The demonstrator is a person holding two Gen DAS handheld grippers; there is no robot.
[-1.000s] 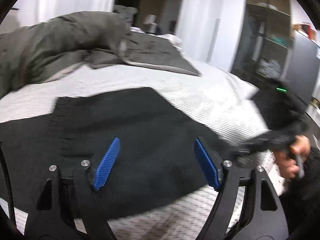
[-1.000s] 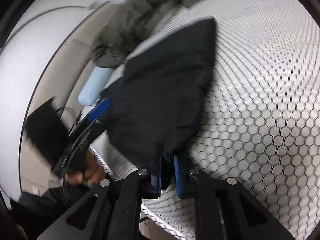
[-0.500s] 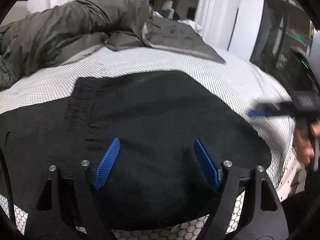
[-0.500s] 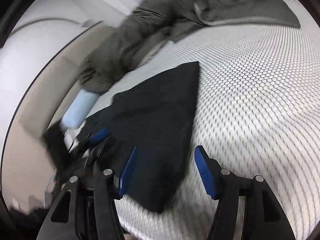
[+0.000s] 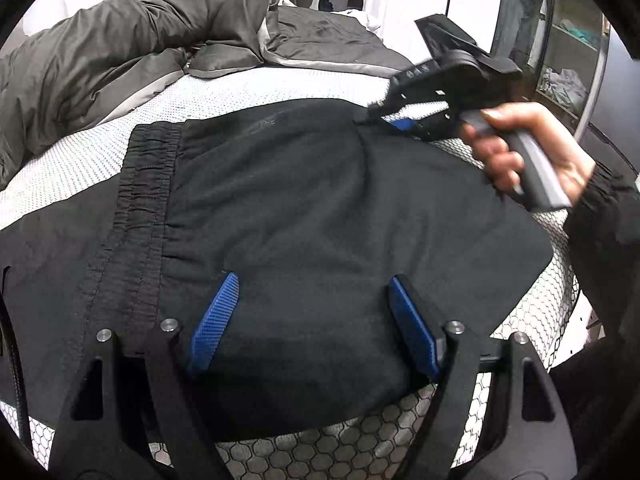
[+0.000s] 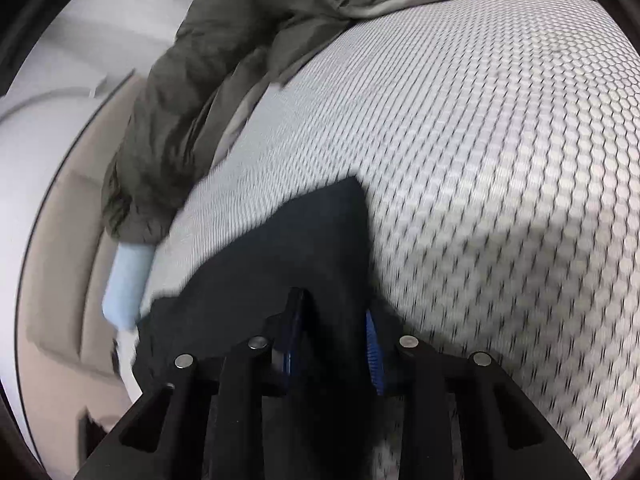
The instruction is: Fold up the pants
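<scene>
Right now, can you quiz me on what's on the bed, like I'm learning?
1. True or false: the left gripper is shut tight.
2. What is heaped at the far end of the bed? A: a duvet. B: a ball. C: a book.
3. Fill in: the gathered band on the pants, left of the left gripper, is the ____.

Key: 1 false, its jaws stand wide open over the pants. 2 A. 3 waistband.
</scene>
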